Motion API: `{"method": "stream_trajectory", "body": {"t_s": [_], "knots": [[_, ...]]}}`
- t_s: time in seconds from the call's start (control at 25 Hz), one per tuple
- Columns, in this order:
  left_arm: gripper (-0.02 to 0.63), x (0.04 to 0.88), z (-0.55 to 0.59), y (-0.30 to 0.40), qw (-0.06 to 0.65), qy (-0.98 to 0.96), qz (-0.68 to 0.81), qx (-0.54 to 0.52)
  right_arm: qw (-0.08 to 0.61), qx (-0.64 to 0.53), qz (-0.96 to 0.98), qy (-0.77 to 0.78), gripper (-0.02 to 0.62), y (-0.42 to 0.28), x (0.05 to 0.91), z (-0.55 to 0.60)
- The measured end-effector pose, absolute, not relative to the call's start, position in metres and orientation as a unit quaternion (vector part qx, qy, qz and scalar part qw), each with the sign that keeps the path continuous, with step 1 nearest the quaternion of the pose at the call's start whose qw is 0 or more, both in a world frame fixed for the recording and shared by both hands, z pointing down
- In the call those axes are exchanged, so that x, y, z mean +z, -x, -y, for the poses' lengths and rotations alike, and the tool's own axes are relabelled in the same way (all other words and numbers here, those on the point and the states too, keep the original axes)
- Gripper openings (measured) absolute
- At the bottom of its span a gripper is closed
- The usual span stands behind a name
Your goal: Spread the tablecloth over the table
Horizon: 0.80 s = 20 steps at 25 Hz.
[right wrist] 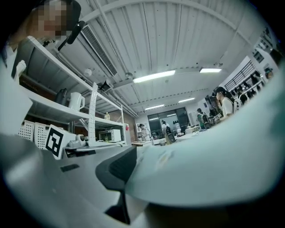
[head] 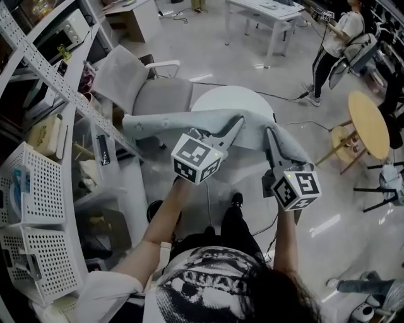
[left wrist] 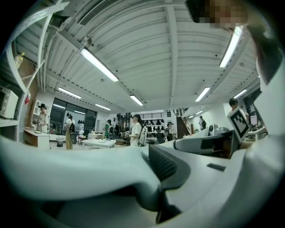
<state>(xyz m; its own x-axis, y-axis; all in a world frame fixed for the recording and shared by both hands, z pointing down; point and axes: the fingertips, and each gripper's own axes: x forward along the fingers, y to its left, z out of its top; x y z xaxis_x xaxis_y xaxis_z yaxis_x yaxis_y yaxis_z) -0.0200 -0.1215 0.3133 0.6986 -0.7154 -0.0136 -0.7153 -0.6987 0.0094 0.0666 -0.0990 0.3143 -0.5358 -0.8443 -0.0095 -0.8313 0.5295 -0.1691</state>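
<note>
Tightly on tablecloth (head: pixel 183 120): both grippers (head: pixel 241 119) (head: pixel 268 131)

A glossy pale floor (head: pixel 208 44) runs between white desks (head: pixel 271 16), a grey office chair (head: pixel 126 79) and a round wooden table (head: pixel 369 123). Metal shelving (head: pixel 38 57) with perforated baskets (head: pixel 31 183) lines the left. Strip lights (left wrist: pixel 99 65) cross the ribbed ceiling (left wrist: pixel 173 44), above what look like dark windows (left wrist: pixel 67 115).

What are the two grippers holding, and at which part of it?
Both hold the tablecloth: the left gripper and the right gripper pinch it along one edge, side by side.
</note>
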Motion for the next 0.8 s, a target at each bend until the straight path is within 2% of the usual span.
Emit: {"method": "stream_trajectory", "body": {"t_s": [0.8], "knots": [[0.081,0.307,0.334,-0.045,0.018,-0.899,0.437,0.009,0.055,-0.085,-0.901,0.421,0.087,-0.135,0.313,0.321]]}}
